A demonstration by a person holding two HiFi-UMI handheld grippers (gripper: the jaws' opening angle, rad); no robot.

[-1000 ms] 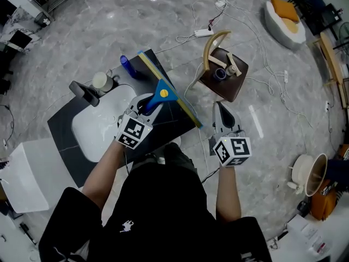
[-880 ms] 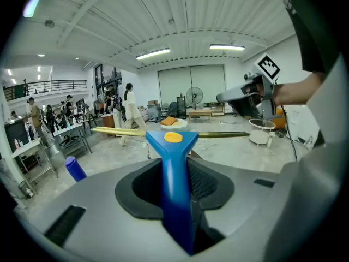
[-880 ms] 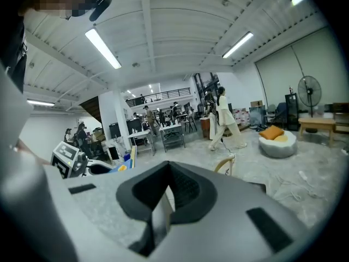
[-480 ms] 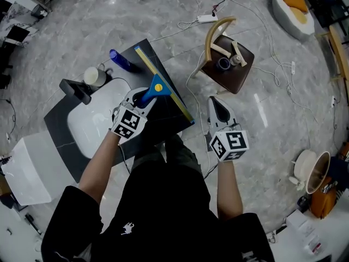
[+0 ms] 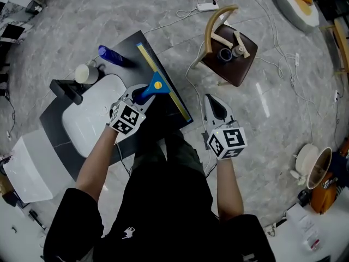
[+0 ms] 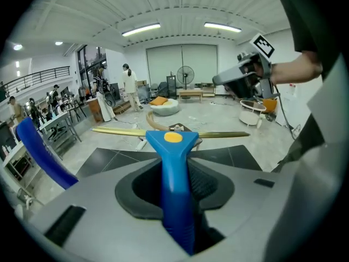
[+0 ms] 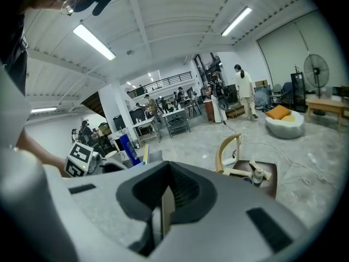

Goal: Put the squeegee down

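Note:
A blue-handled squeegee [image 5: 154, 86] with a long yellow-edged blade hangs over the black counter [image 5: 130, 43], its blade along the counter's right edge. My left gripper [image 5: 139, 96] is shut on the blue handle [image 6: 173, 162], and the handle runs out between the dark pads [image 6: 210, 185] to the blade. My right gripper [image 5: 213, 105] hangs to the right of the counter, over the floor. Its jaws [image 7: 165, 202] are closed to a thin slit with nothing in them.
A white sink [image 5: 87, 116] is set in the counter, with a black faucet [image 5: 65, 90], a white cup [image 5: 83, 73] and a lying blue bottle [image 5: 112, 55] behind it. A brown chair [image 5: 229, 51] stands to the right. Cables trail on the marble floor.
Both grippers have sunk. The squeegee has come down with the left gripper, closer to the counter. The right gripper stays empty beside it.

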